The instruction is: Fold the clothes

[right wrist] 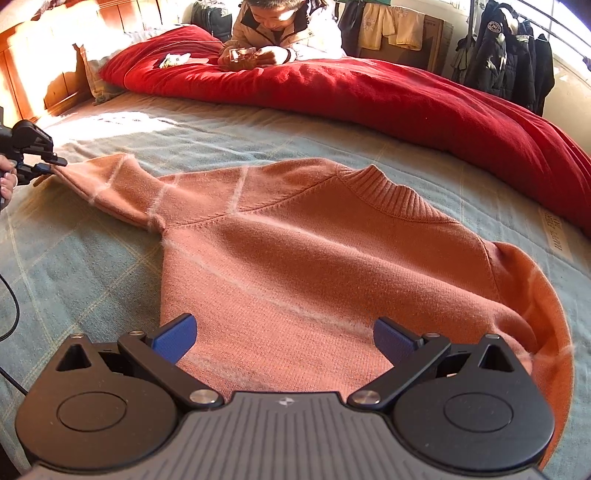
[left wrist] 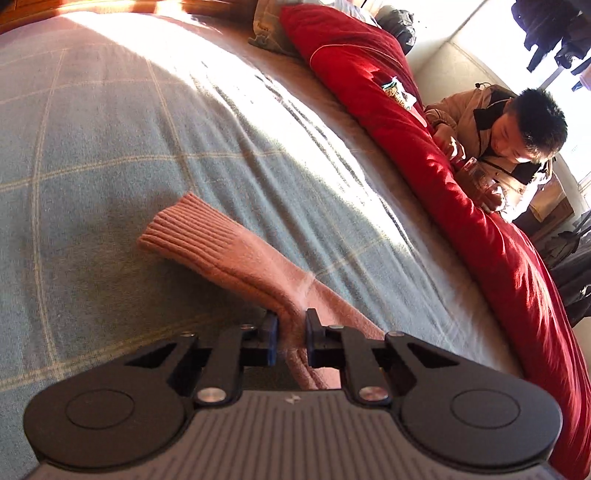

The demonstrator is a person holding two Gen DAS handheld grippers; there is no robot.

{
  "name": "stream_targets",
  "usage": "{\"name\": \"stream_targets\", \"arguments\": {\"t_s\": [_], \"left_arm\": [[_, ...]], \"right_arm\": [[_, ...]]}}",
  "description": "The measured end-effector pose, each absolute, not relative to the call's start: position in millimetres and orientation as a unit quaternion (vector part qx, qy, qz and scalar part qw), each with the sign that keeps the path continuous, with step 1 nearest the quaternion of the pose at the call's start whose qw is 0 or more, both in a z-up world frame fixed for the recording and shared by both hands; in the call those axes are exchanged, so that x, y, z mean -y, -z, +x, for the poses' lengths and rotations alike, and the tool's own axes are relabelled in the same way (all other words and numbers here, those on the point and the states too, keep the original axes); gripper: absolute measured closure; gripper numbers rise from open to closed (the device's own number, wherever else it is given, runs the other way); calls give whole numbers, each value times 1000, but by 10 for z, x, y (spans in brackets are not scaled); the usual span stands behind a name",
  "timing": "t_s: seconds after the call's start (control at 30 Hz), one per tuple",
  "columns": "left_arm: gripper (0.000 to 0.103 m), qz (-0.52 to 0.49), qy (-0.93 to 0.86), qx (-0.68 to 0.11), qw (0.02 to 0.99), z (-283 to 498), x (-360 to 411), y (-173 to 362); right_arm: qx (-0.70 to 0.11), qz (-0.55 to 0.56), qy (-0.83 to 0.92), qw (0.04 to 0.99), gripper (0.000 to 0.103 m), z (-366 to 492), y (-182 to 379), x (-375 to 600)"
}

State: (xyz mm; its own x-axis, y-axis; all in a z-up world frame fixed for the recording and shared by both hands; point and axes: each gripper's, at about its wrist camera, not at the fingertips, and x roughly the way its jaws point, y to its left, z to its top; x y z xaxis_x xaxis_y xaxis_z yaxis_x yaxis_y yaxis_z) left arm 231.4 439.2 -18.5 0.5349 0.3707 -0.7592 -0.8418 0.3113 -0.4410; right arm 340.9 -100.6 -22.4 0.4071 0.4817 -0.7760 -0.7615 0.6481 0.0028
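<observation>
A salmon-pink knit sweater (right wrist: pixel 295 251) with thin pale stripes lies flat on the blue-green checked bedspread (right wrist: pixel 92 266), collar toward the far side. My left gripper (left wrist: pixel 291 332) is shut on the sweater's left sleeve (left wrist: pixel 221 251) just behind the ribbed cuff; in the right wrist view it (right wrist: pixel 48 164) holds that sleeve stretched out to the left. My right gripper (right wrist: pixel 284 338) is open and empty, hovering over the sweater's lower body. The sweater's right sleeve (right wrist: pixel 546 314) curls down along the right side.
A red quilt (right wrist: pixel 406 99) lies along the far side of the bed. A child (right wrist: pixel 273 29) in a beige jacket leans on it. Dark jackets (right wrist: pixel 509 62) hang at the back right. A wooden headboard (right wrist: pixel 22 74) is at the left.
</observation>
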Motion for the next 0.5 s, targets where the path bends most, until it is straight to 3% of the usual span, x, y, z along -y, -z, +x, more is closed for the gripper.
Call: {"name": "stream_targets", "arguments": {"t_s": [0.2, 0.37, 0.5], "left_arm": [[82, -447, -418, -327, 720, 2149, -4297, 339], [60, -351, -365, -405, 762, 2371, -3788, 238], [57, -256, -258, -465, 807, 2765, -3128, 190]], "right_arm": [[-394, -169, -375, 822, 0, 3410, 212, 1071], [-399, -174, -369, 821, 0, 3417, 224, 1128], [-406, -169, -360, 823, 0, 3432, 234, 1212]]}}
